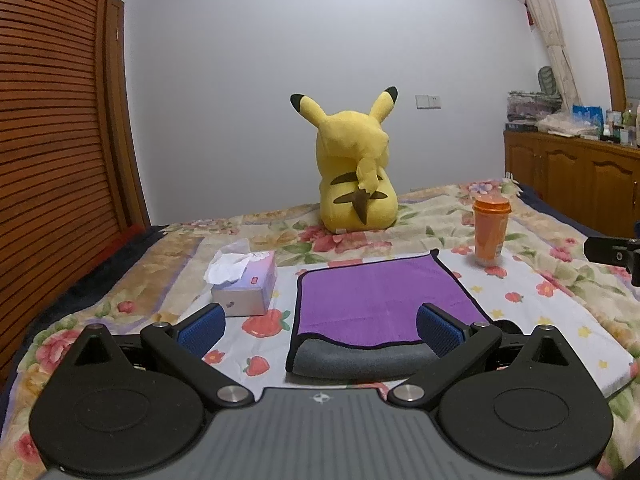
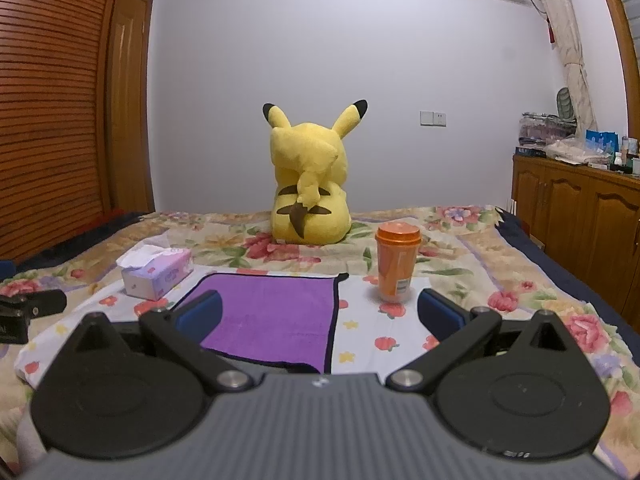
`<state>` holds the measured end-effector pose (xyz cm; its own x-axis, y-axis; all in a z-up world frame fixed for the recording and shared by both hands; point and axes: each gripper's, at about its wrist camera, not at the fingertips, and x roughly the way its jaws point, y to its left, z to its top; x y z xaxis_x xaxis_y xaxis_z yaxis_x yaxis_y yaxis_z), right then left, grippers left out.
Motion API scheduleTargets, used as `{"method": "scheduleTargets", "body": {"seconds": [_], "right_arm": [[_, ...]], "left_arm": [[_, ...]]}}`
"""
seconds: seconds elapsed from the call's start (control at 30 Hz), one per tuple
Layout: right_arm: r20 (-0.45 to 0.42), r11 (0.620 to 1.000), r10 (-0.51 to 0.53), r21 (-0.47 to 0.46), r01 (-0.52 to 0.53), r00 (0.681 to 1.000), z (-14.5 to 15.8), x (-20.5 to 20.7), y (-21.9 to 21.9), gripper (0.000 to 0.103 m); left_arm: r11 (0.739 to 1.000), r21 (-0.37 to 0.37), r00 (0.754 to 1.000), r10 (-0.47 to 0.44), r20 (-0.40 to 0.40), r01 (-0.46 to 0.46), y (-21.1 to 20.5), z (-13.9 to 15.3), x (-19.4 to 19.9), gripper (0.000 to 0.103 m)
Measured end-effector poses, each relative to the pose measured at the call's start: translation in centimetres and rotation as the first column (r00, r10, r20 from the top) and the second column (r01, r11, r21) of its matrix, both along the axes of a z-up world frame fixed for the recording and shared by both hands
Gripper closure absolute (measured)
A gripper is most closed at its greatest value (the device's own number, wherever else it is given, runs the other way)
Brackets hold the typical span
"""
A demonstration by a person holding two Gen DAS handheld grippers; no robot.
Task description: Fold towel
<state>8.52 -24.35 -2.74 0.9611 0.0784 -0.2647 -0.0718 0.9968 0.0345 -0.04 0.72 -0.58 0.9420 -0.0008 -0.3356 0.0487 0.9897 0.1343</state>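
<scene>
Purple towel (image 1: 376, 300) lies folded on bed (image 1: 560, 320). Left gripper (image 1: 320, 326) & right gripper (image 2: 318, 312): both spread wide, holding nothing.

1. One purple towel (image 1: 376, 300), lying folded.
2. One tissue box (image 1: 250, 286).
3. One orange cup (image 1: 491, 234) with lid.
4. One yellow plush toy (image 1: 356, 176).
5. Two tongs: left (image 1: 320, 330), right (image 2: 319, 314).

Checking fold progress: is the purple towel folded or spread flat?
Folded once: the purple towel shows a doubled grey underside along its near edge.
</scene>
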Motion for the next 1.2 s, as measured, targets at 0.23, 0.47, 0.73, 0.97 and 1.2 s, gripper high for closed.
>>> {"method": "scheduleTargets", "body": {"seconds": [0.23, 0.47, 0.73, 0.97, 1.2], "right_arm": [[-0.03, 1.0, 0.005, 0.005, -0.004, 1.0, 0.1, 0.4, 0.4, 0.0], [-0.074, 0.999, 0.022, -0.029, -0.024, 0.997, -0.5, 1.5, 1.4, 0.0], [-0.099, 0.997, 0.038, -0.06, -0.044, 0.994, -1.1, 2.4, 2.1, 0.0], [-0.144, 0.996, 0.03, -0.079, -0.042, 0.989, -1.6, 3.5, 2.3, 0.0], [-0.178, 0.994, 0.034, -0.094, -0.051, 0.983, -2.3, 4.8, 2.2, 0.0]], "left_arm": [[1.0, 0.014, 0.999, -0.012, -0.041, 0.012, -0.6, -0.3, 0.8, 0.0], [0.999, 0.03, 0.992, -0.024, -0.125, 0.027, -1.1, -1.3, 2.6, 0.0], [0.998, 0.057, 0.99, -0.026, -0.142, 0.034, -1.6, -2.2, 3.5, 0.0], [0.996, 0.075, 0.986, -0.031, -0.165, 0.044, -1.7, -2.8, 5.7, 0.0], [0.997, 0.07, 0.978, -0.027, -0.207, 0.042, -1.2, -3.4, 7.9, 0.0]]}}
